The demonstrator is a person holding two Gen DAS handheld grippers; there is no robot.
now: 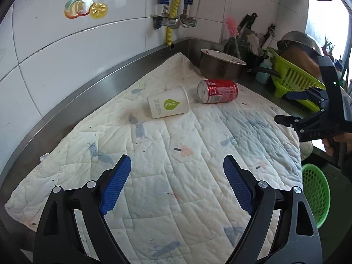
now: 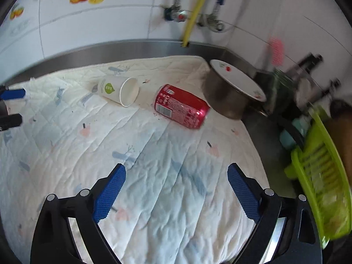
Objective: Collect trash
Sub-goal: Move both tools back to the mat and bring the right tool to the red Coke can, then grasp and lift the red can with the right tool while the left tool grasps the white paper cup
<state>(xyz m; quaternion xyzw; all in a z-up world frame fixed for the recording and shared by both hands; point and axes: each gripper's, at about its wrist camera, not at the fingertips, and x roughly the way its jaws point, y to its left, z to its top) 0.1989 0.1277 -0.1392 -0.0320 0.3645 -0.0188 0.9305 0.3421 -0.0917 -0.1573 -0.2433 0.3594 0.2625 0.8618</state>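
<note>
A white paper cup (image 1: pixel 169 105) with a green leaf logo lies on its side on the quilted cloth (image 1: pixel 171 154). A red soda can (image 1: pixel 217 91) lies on its side just right of it. In the right wrist view the cup (image 2: pixel 120 90) and the can (image 2: pixel 182 106) lie ahead on the cloth (image 2: pixel 154 165). My left gripper (image 1: pixel 177 164) is open and empty, well short of the cup. My right gripper (image 2: pixel 176 171) is open and empty, short of the can; it also shows at the right edge of the left wrist view (image 1: pixel 290 106).
A steel pot (image 1: pixel 220 65) with a plate on it stands behind the can. A lime dish rack (image 1: pixel 292 81) stands at the right with a metal bowl in it. A green basket (image 1: pixel 315 189) sits below the counter's right edge. Tiled wall and pipes (image 1: pixel 170 19) are behind.
</note>
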